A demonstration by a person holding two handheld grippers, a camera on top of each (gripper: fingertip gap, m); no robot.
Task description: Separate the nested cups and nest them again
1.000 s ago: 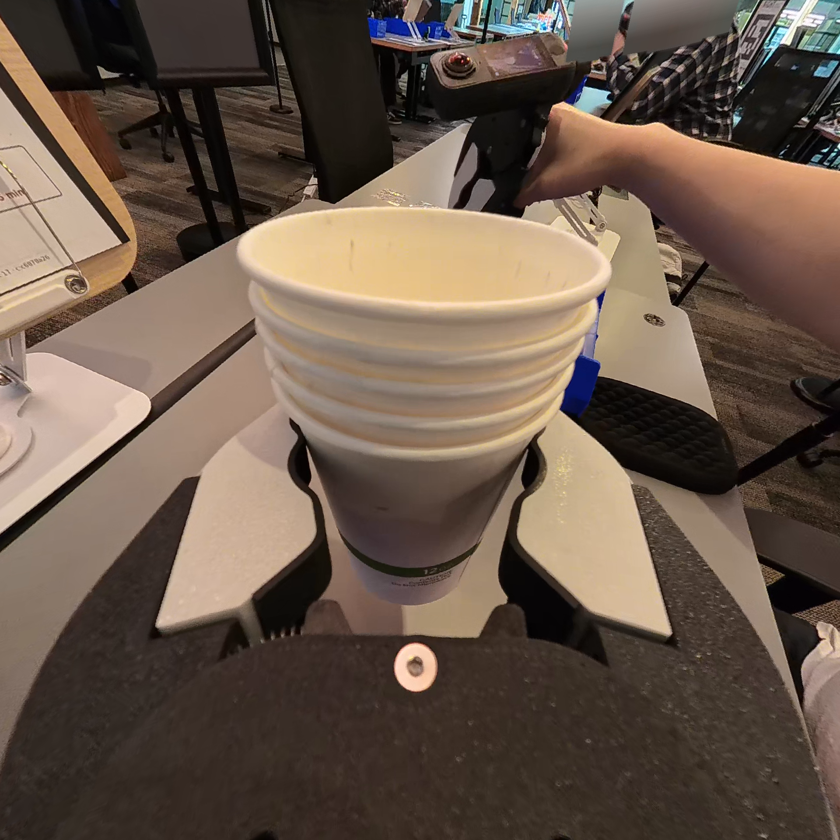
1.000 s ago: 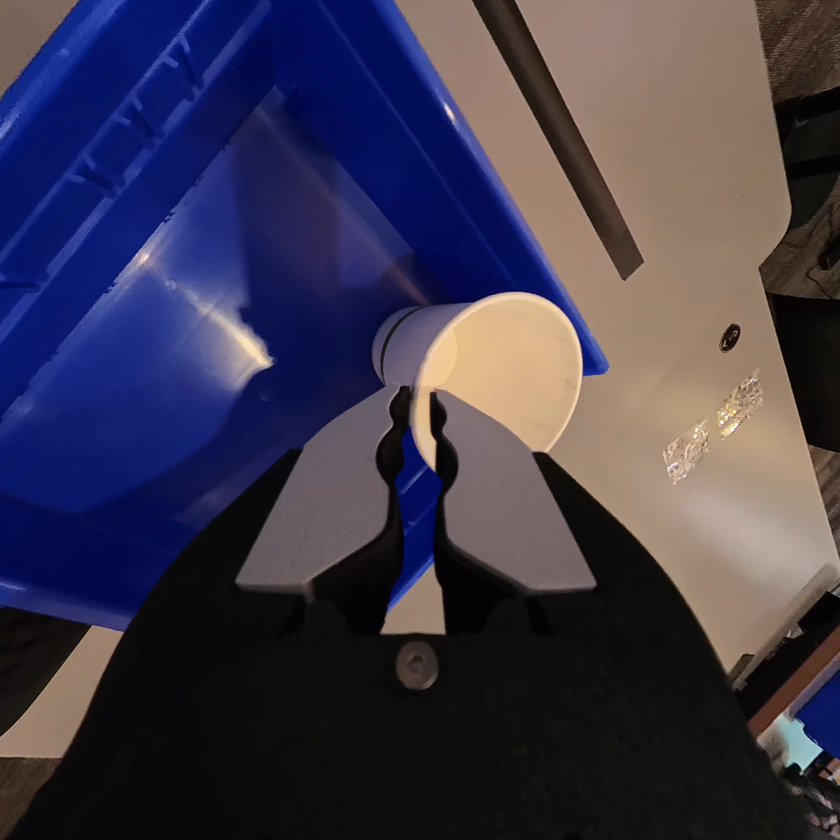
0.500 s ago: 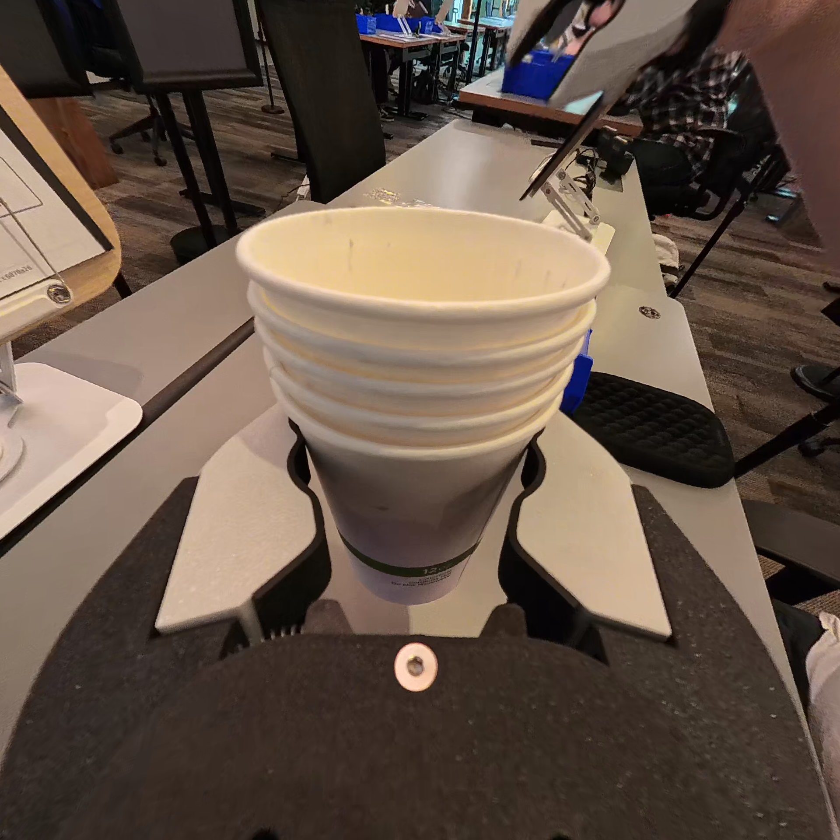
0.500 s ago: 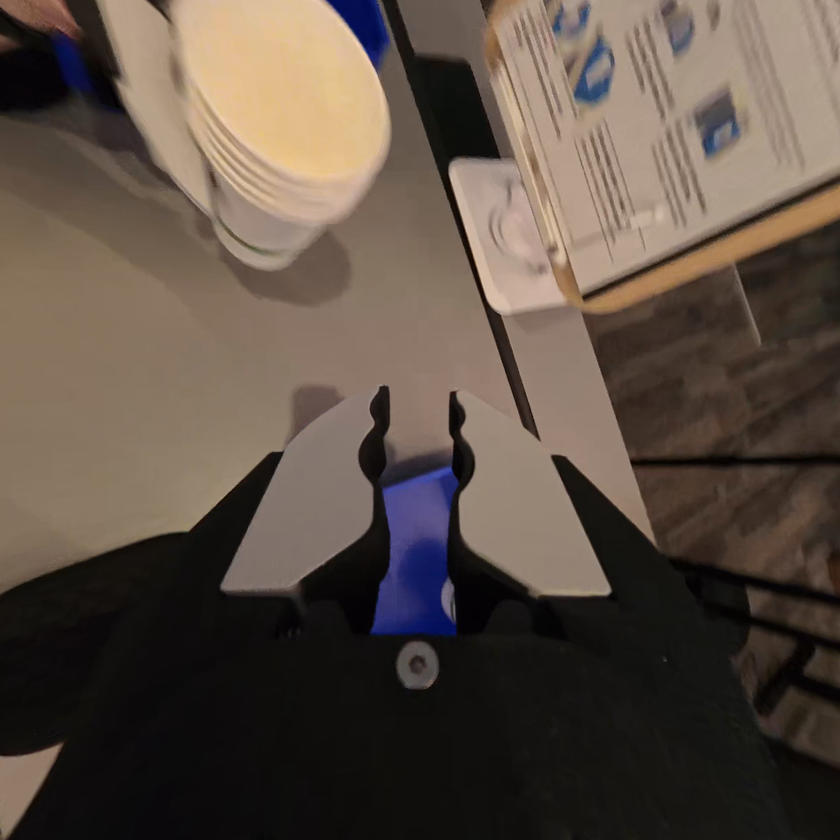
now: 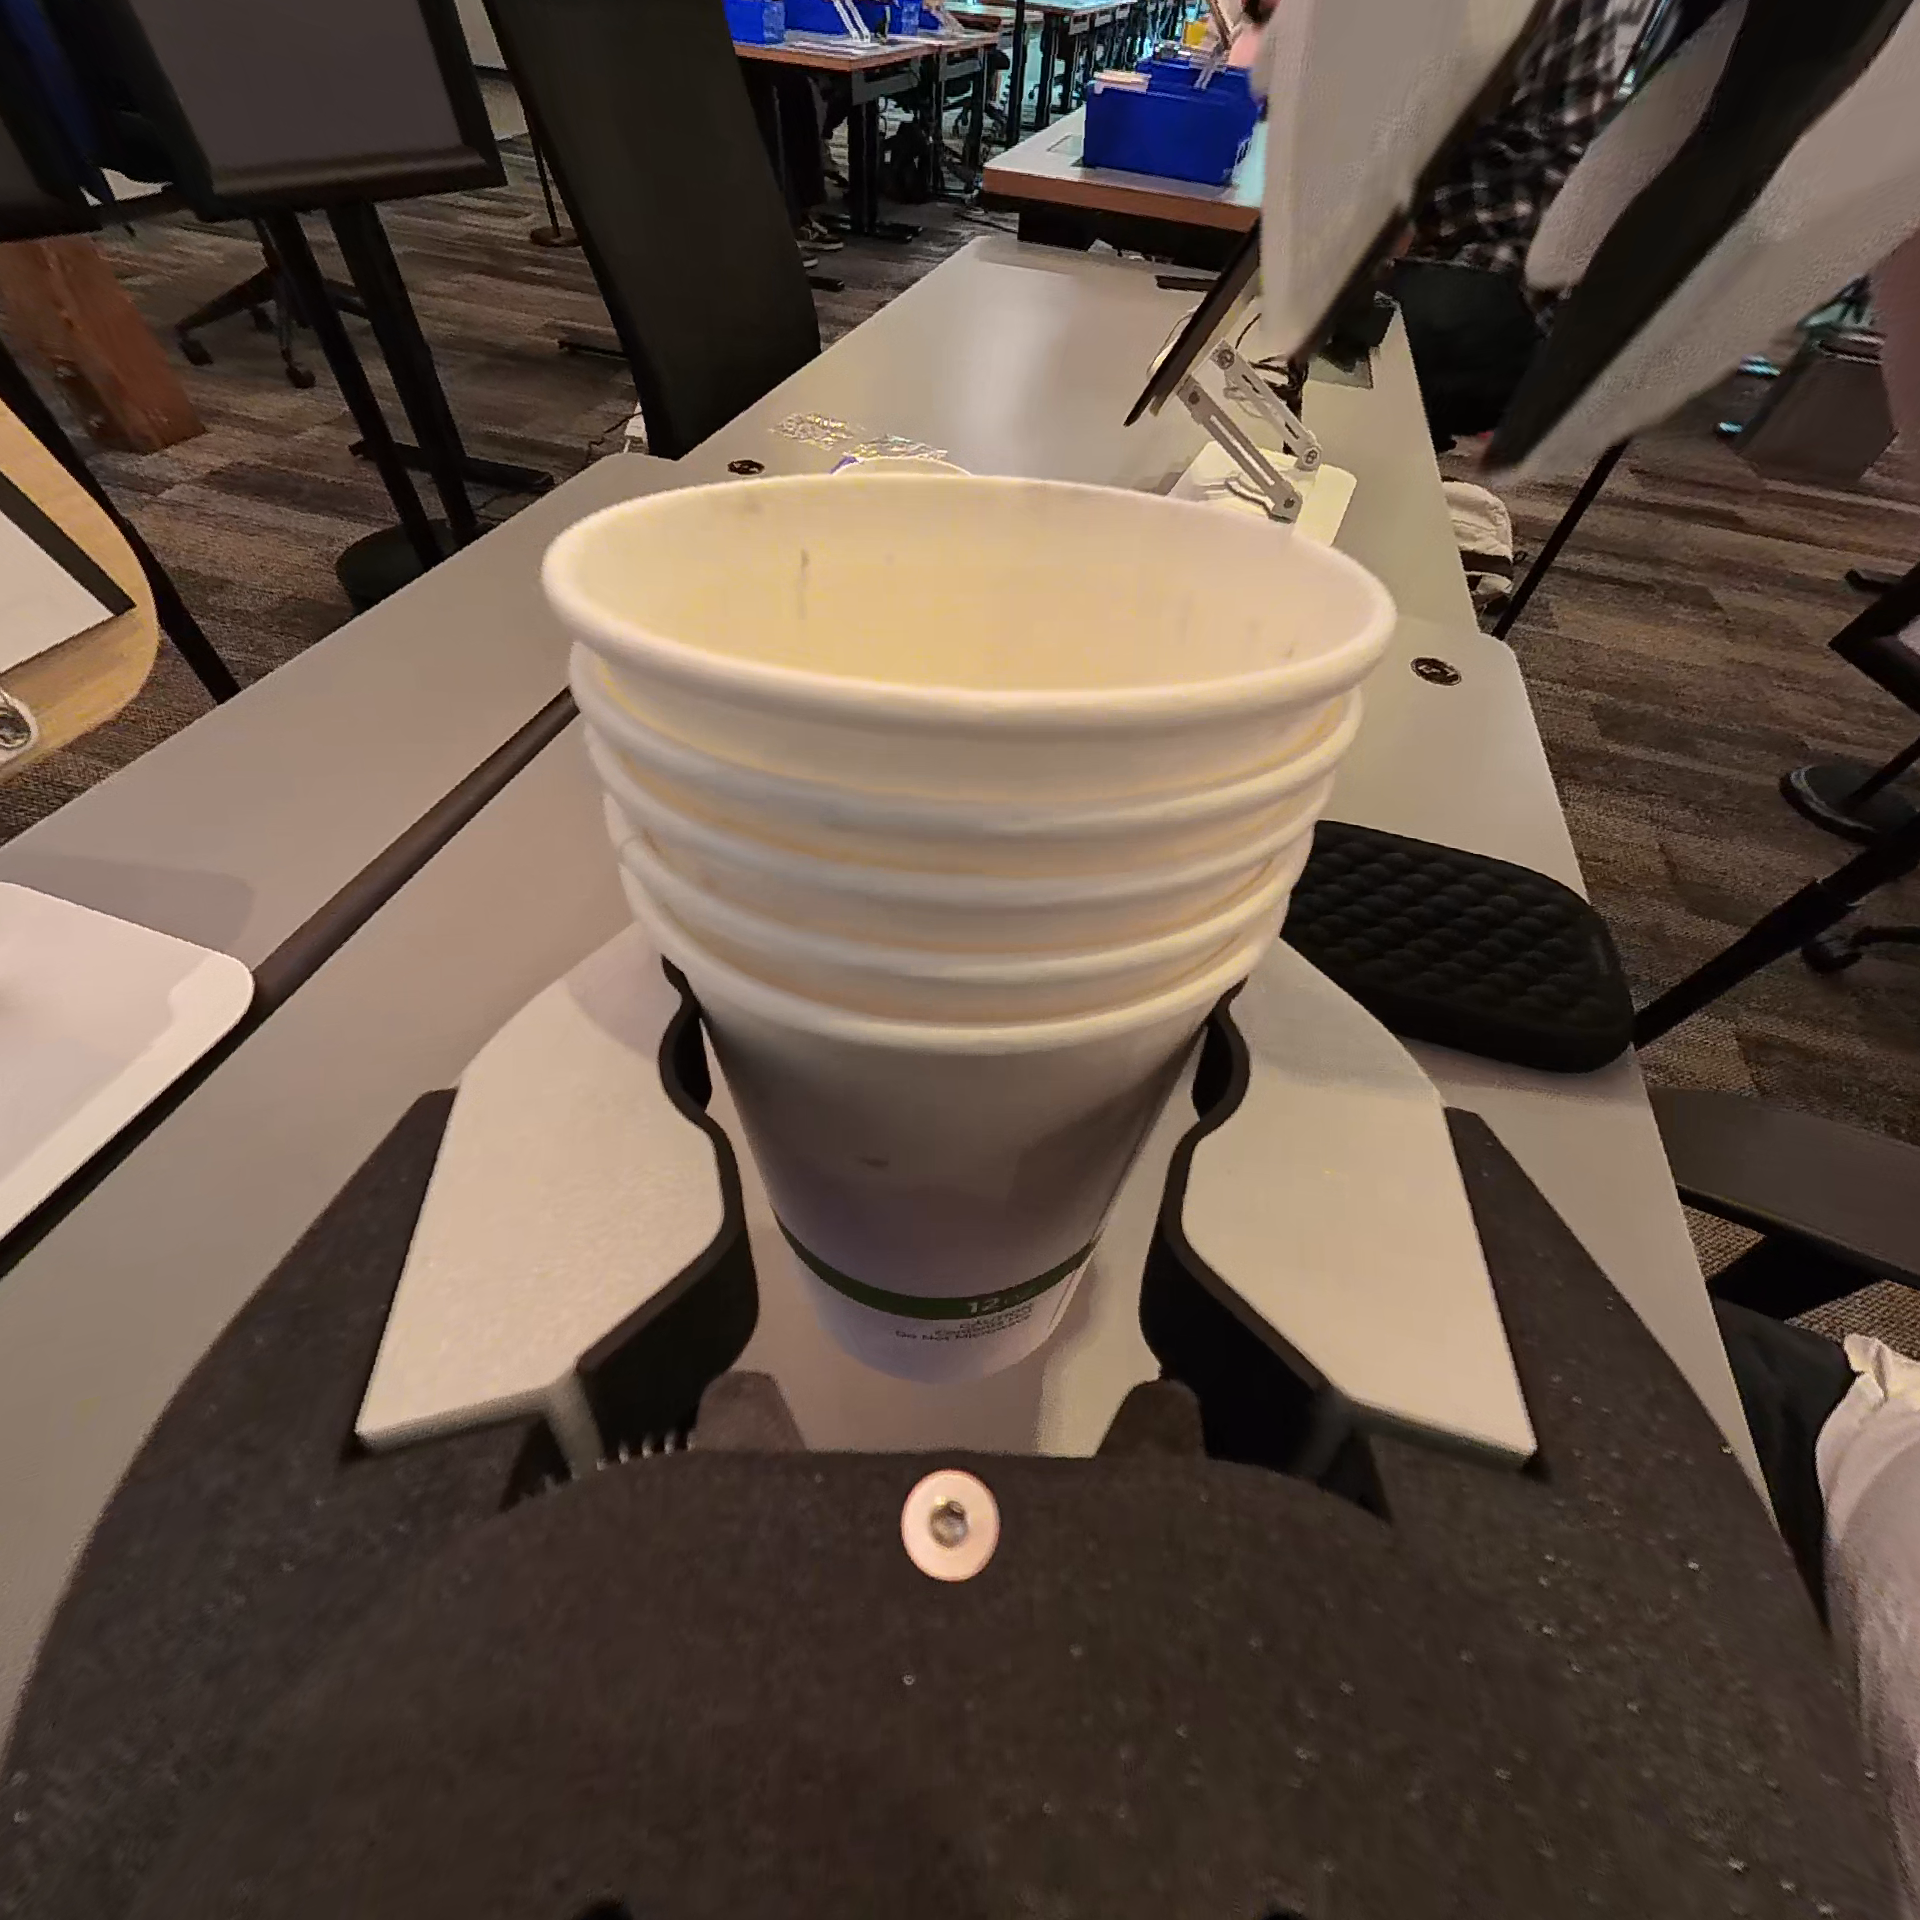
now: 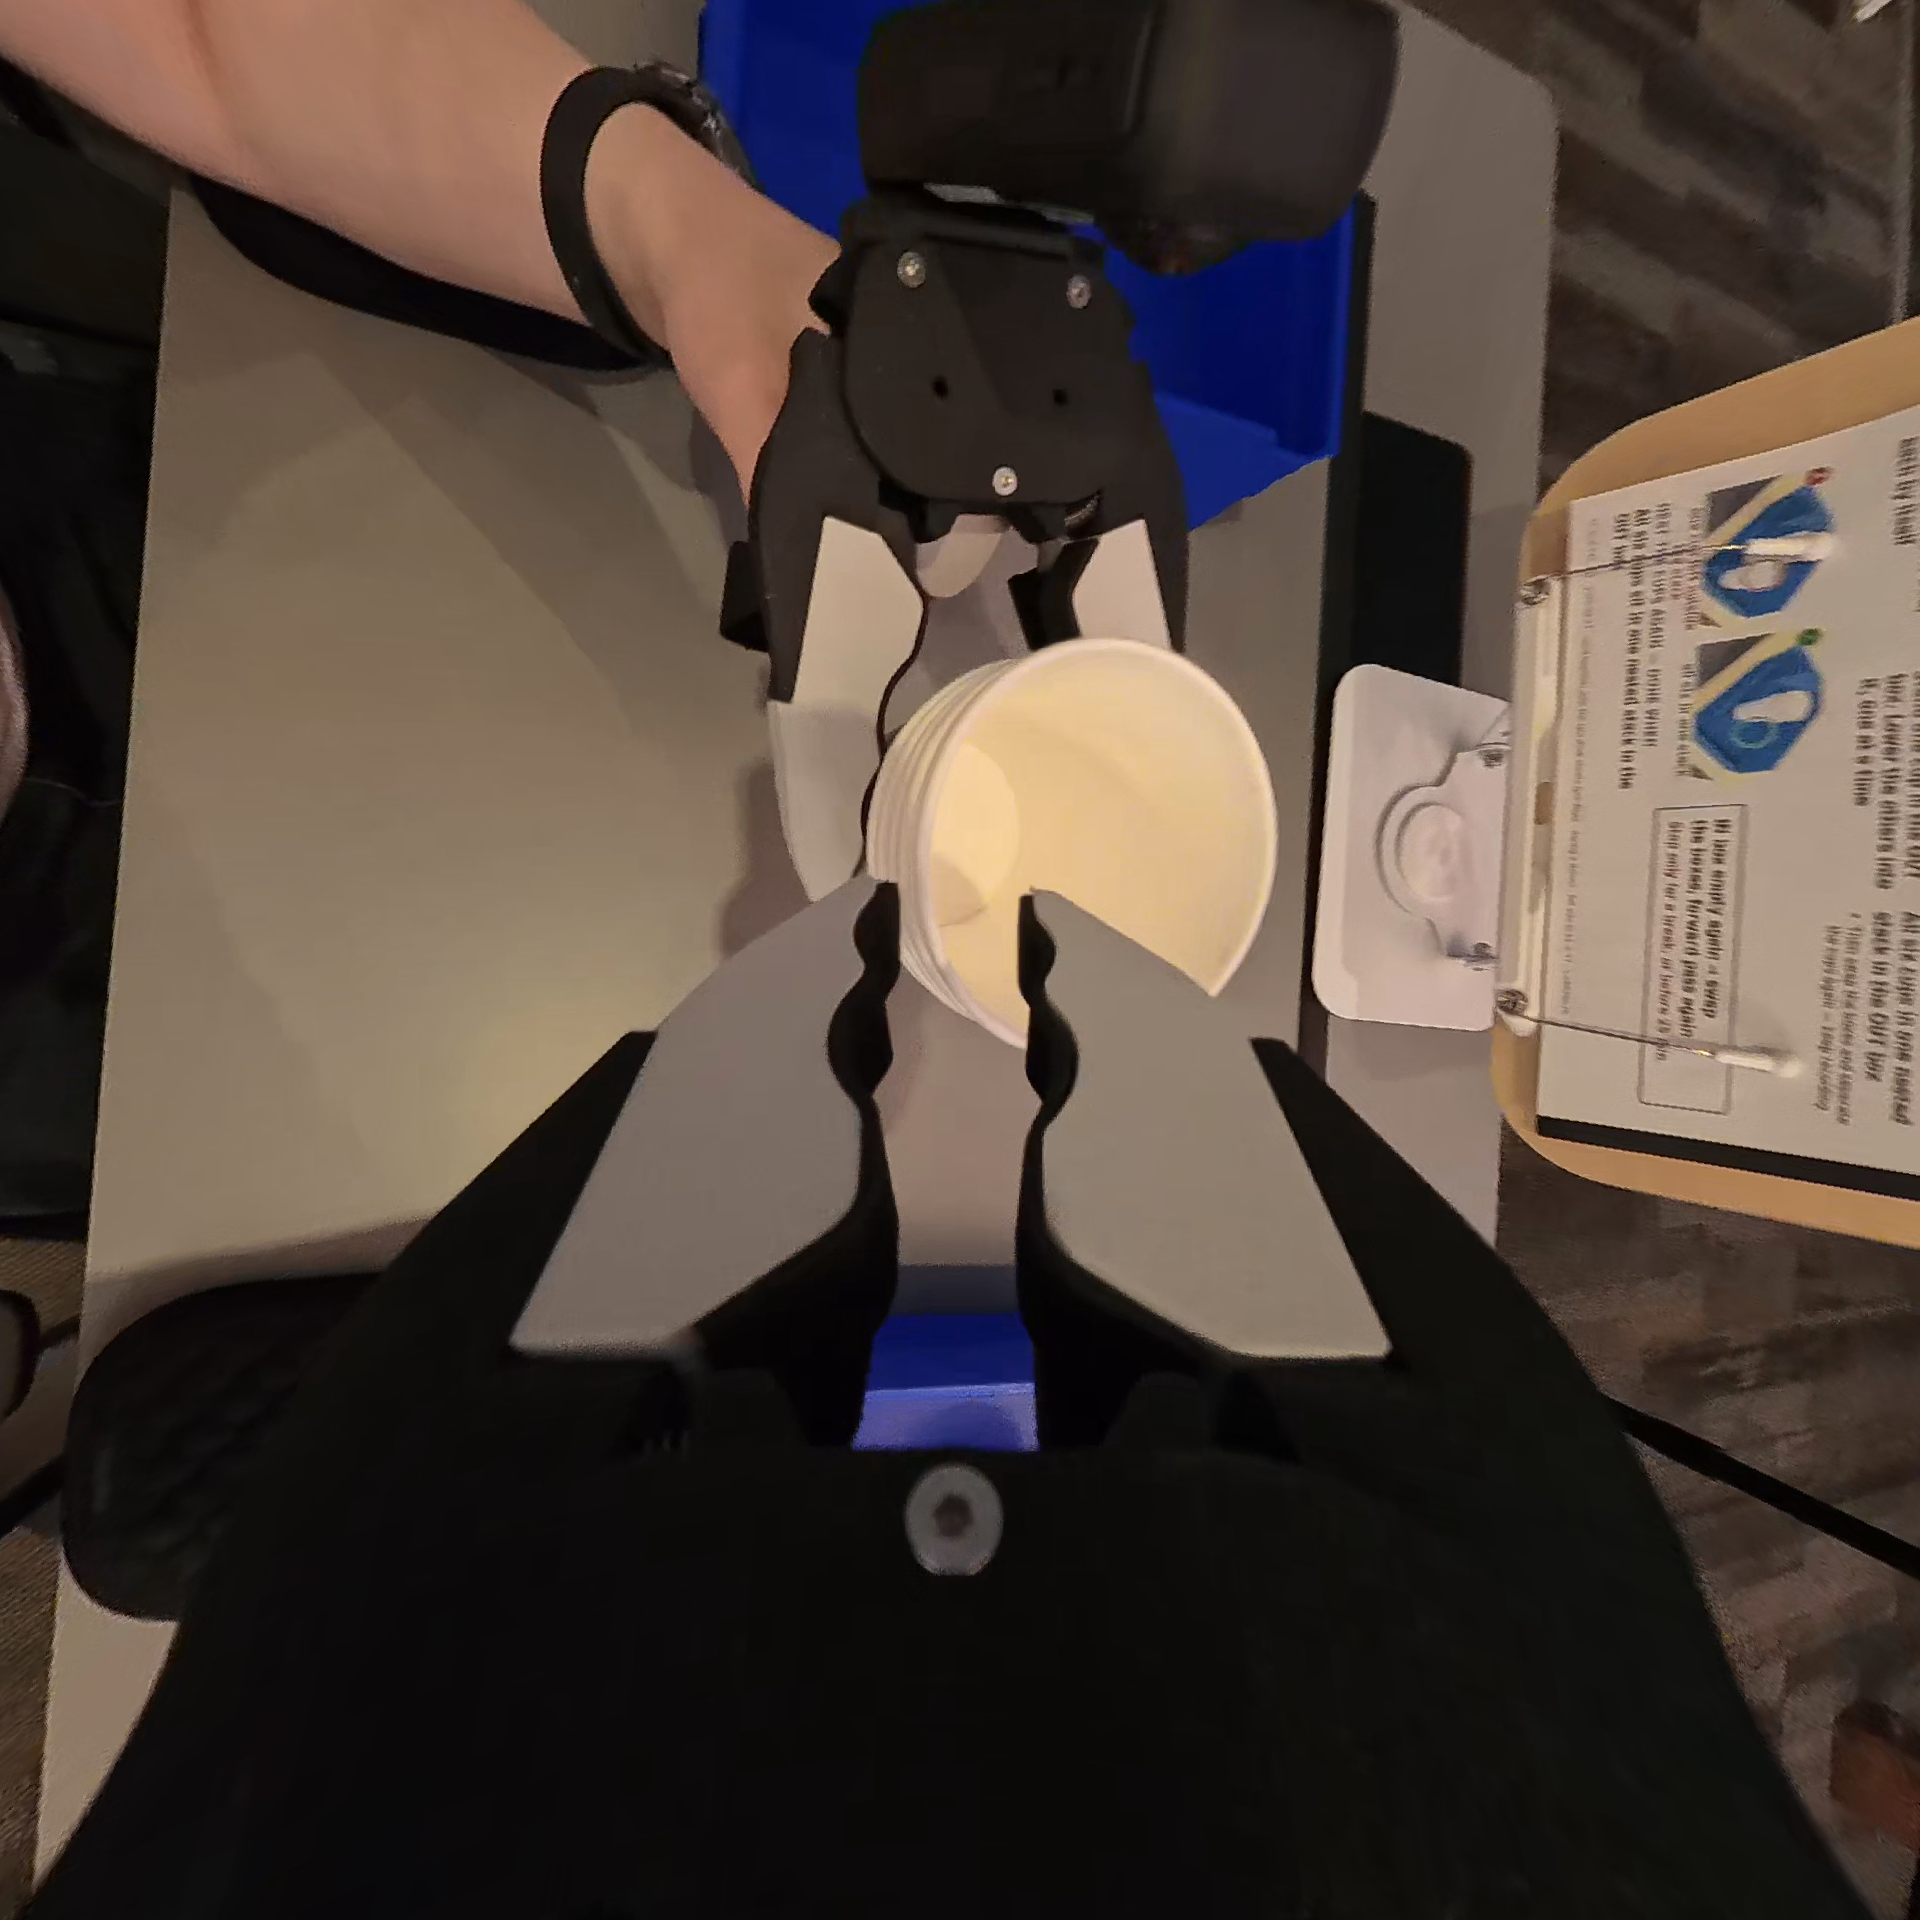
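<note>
A stack of several nested white paper cups (image 5: 966,831) stands upright between the fingers of my left gripper (image 5: 951,1039), which is shut on the lowest cup's wall. In the right wrist view I look down into the stack (image 6: 1101,821), with the left gripper (image 6: 966,665) behind it. My right gripper (image 6: 953,914) is open and empty just above the stack. The near side of the top rim lies between its tips. It shows blurred at the top right of the left wrist view (image 5: 1475,239).
The grey table (image 5: 312,779) holds a blue bin (image 6: 1247,364) beyond the left gripper and a black textured mat (image 5: 1455,935) to the right. A wooden sign board (image 6: 1714,810) on a white base (image 6: 1413,852) stands beside the stack.
My right gripper let go of a single cup at the blue bin, then swung over to the stack with its jaws open. The left gripper kept hold of the stack.
</note>
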